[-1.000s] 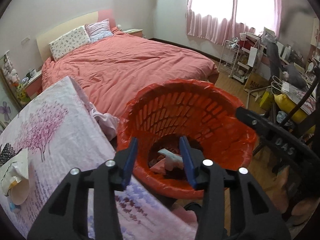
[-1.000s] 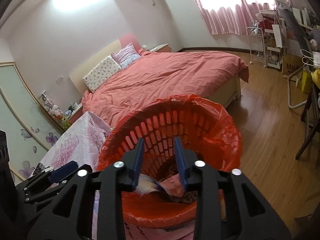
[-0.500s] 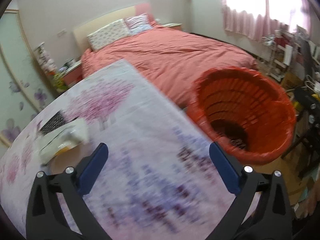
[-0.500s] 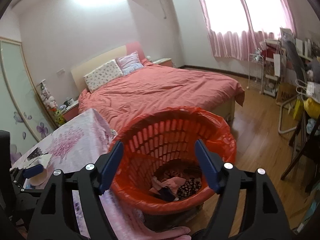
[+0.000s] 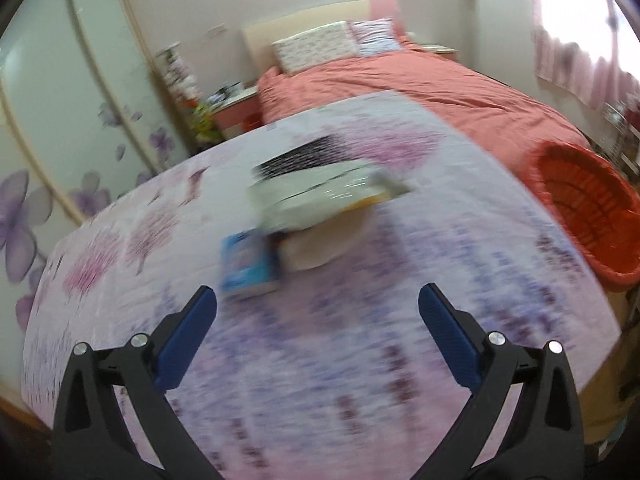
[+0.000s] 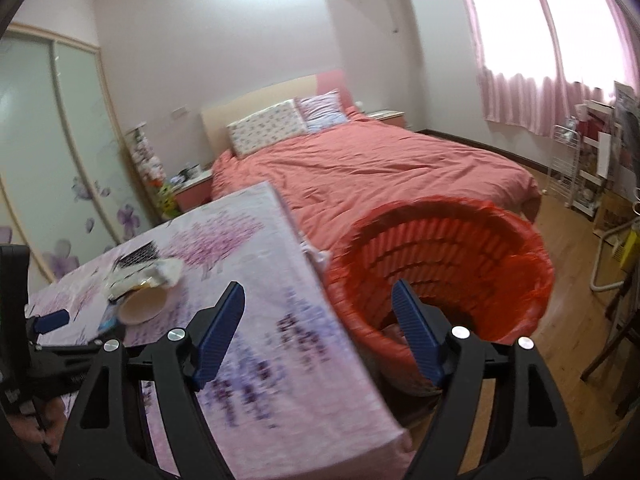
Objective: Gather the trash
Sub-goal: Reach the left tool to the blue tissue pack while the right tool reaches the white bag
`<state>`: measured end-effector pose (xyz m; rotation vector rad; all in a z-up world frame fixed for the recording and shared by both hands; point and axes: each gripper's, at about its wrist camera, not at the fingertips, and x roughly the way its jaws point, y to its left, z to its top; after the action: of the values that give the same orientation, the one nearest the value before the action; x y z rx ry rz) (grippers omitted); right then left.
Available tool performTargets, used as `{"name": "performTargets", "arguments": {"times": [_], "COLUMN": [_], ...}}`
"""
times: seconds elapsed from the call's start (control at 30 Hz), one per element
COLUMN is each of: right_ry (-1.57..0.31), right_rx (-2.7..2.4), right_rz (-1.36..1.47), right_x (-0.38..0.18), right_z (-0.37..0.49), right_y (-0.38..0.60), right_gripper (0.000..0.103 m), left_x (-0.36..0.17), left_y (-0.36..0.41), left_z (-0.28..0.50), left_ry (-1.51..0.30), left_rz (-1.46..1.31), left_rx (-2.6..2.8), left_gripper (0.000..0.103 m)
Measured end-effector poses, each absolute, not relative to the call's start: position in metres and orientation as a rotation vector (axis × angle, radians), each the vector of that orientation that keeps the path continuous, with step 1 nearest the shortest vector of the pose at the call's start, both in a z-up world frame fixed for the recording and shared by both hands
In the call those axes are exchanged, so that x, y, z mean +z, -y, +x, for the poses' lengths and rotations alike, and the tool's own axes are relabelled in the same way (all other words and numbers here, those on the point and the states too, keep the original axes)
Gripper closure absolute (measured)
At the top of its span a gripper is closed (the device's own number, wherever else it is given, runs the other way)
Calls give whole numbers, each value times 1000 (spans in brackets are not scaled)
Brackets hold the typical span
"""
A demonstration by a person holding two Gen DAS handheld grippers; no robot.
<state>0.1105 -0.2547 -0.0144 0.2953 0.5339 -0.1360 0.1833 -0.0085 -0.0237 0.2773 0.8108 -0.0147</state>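
Only left wrist view shows the blue packet (image 5: 249, 265); paper cup (image 6: 141, 305) lies on its side, mouth toward camera; left gripper (image 5: 318, 304) and right gripper (image 6: 319, 303) both open, empty.

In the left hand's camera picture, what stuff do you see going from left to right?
Wardrobe door with purple flowers → blue packet → white wrapper pile → orange bin.

A table (image 5: 360, 360) draped in a pale cloth printed with pink and purple blossom trees carries a small cluster of litter: a crumpled white wrapper (image 5: 320, 188) lying over a tipped paper cup (image 5: 324, 244), and a blue packet (image 5: 250, 266) just beside the cup. The orange plastic basket (image 6: 440, 264) stands on the wooden floor (image 6: 560, 320) against the table's far corner.
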Motion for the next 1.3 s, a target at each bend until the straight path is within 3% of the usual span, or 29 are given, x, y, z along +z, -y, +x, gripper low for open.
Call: {"name": "performTargets", "arguments": {"times": [0.33,0.7,0.87,1.07,1.3], "right_ry": [-581,-625,-640,-660,-674], "right_rx": [-52,-11,-6,-9,-9], "right_rz": [267,246,232,227,221], "right_x": [-21,-29,-33,-38,-40], "right_z": [120,137,142,149,155], "right_y": [204,174,169,169,165], "right_gripper": [27,27,27,27,27], "left_x": [-46,-52,-65,-66,-74], "left_y": [-94,-92,-84,-78,-77], "left_z": [199,227,242,254,278], "left_ry": [-925,-922,-940,-905,-934], "left_rz": [265,54,1,1,-27], "left_rx": [164,37,-4,-22,-26], "left_gripper": [4,6,18,18,36]}}
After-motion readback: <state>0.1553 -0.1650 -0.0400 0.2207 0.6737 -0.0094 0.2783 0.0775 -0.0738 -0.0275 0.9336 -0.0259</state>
